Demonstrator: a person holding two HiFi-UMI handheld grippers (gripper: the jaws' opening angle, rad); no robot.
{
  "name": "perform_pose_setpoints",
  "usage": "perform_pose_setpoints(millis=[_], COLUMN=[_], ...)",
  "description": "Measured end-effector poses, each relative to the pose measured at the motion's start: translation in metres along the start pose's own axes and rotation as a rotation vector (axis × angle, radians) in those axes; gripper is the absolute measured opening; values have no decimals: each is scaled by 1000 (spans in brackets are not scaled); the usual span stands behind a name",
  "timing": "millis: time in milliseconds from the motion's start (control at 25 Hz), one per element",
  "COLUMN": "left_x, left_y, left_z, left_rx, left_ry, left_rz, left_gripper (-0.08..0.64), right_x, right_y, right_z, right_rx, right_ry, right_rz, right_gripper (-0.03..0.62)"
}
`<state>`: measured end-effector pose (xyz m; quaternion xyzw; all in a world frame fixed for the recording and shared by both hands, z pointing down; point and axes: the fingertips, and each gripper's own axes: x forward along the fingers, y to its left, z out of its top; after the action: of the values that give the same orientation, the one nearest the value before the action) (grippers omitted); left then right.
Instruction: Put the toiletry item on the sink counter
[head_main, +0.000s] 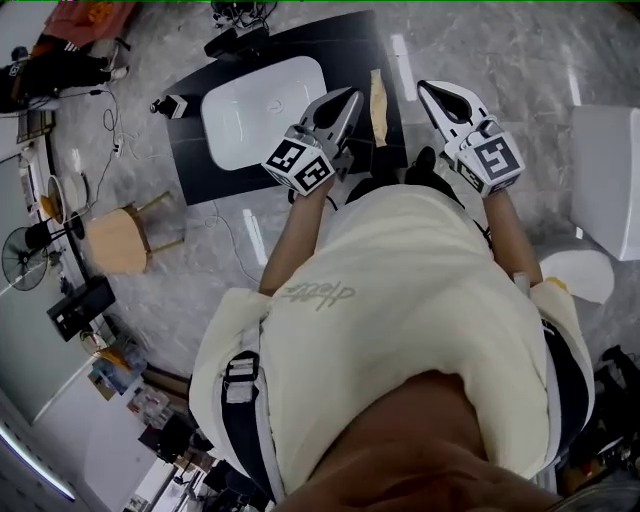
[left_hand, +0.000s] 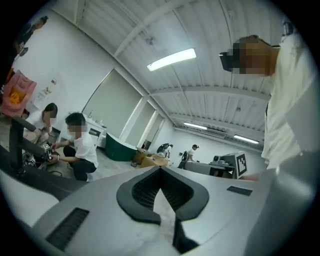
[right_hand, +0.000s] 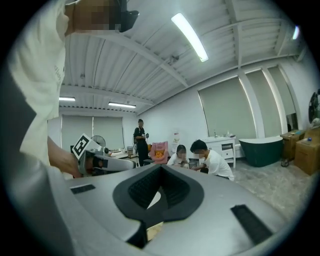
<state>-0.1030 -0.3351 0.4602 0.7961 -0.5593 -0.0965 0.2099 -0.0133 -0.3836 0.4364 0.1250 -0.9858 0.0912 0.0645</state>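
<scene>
Toiletry item, probably the tan strip, lies on sink counter between left gripper and right gripper. Both are closed and empty; tip down and open first.

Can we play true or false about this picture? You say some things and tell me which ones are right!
1. The left gripper and the right gripper are both closed. True.
2. The sink is round and black. False: it is white with rounded corners, and it sits in a dark counter.
3. A wooden stool stands on the floor near the counter. True.
4. The right gripper is touching the sink. False: both grippers are held up in the air in front of the person.
5. A long tan thing lies on the counter beside the sink. True.
</scene>
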Motion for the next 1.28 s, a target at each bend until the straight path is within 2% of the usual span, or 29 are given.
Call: perform_pose_setpoints(millis=[120,280,440,640,1040,1280], left_x=[-9,-24,-34,-31,-30,-30], left_y=[-10,-2,-3,-18,-33,-40], left_z=[23,42,50,62,56,52], left_rx=[26,55,125,204,213,220], left_ry=[-51,-99,-103,-110,-100,-94], left_rz=[-21,14,38,20,-33,-46], left_gripper=[3,3,3,3,3,3], right_x=[2,3,-3,-9,-26,-36], right_y=[11,23,26,24,47,49], right_z=[21,36,44,60,69,63], right_rx=[-43,-99,-90,-74,-151,-147], right_ry=[-36,-74,-102,-146,-148,-135], right_rz=[4,-19,-26,-32,-18,-29], right_gripper=[-6,-6,-6,-6,-6,-6])
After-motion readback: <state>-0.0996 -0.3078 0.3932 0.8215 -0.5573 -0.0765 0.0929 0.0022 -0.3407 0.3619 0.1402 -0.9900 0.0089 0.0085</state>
